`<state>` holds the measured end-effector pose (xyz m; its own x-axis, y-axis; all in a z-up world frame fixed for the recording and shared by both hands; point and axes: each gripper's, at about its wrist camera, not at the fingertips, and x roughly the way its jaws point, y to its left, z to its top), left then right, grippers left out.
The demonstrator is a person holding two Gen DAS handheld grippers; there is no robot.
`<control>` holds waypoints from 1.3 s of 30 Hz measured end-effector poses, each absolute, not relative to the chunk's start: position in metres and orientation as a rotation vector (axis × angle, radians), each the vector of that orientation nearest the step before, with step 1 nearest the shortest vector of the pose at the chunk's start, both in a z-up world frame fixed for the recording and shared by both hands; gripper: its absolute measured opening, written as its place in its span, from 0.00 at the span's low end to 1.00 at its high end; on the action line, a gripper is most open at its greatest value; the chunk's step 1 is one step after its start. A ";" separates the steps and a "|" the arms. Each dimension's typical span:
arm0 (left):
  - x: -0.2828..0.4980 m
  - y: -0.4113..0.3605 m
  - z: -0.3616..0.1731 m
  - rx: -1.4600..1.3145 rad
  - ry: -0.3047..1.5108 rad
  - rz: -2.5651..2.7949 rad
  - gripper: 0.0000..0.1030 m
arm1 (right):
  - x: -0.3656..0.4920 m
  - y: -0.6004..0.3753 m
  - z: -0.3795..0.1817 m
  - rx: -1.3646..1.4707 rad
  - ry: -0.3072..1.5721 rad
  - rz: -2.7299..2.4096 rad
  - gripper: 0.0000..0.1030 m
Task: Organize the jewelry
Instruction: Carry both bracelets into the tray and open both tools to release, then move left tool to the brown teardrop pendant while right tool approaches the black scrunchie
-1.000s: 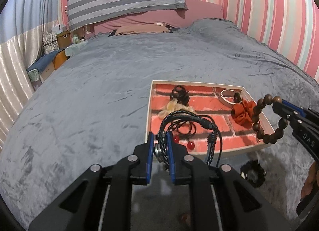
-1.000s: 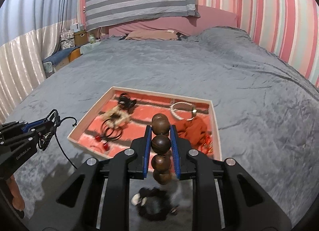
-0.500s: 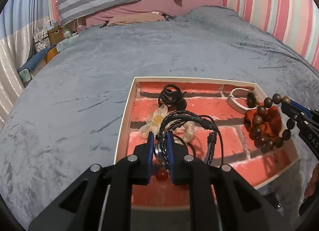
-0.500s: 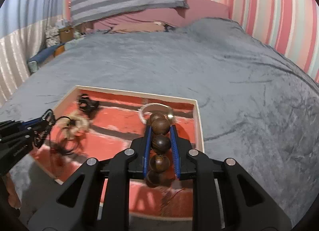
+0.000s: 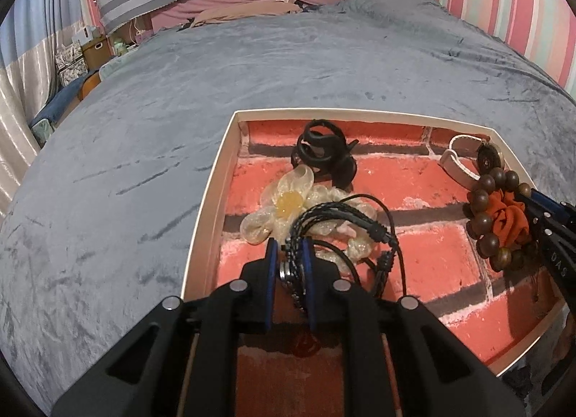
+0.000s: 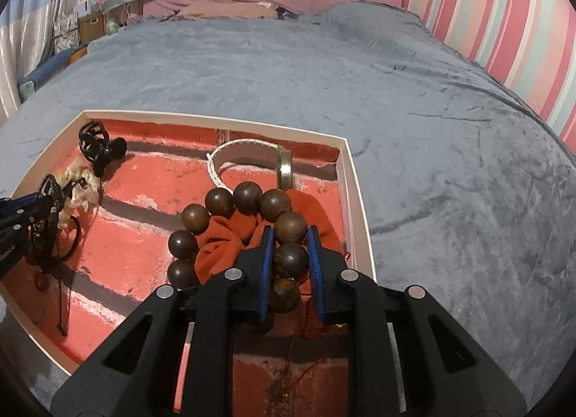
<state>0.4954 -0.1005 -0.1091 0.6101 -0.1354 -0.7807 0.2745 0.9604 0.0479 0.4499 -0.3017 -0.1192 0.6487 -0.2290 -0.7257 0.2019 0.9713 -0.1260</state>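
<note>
We are at the placing step: our left gripper (image 5: 289, 255) pinches the black braided cord bracelet (image 5: 338, 217) and our right gripper (image 6: 291, 247) pinches the wooden bead bracelet (image 6: 248, 219), both over the brick-patterned tray (image 6: 354, 201) (already holding a watch (image 6: 252, 161)). Next we should lower and release.

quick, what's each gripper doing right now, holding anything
left gripper: shut on the black cord bracelet
right gripper: shut on the wooden bead bracelet

Red bead (image 5: 306, 343) half hidden behind left claw (image 5: 289, 258), tray (image 6: 354, 193) near corner cut off
</note>
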 end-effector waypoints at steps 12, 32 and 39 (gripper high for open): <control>0.483 -0.096 -0.094 0.173 0.863 -0.250 0.53 | 0.438 -0.304 -0.110 0.008 0.820 -0.175 0.52; 0.393 -0.053 -0.047 0.074 0.790 -0.232 0.79 | 0.349 -0.289 -0.075 0.026 0.701 -0.153 0.96; 0.346 -0.037 -0.039 0.051 0.755 -0.206 0.89 | 0.317 -0.272 -0.082 -0.025 0.715 -0.174 0.96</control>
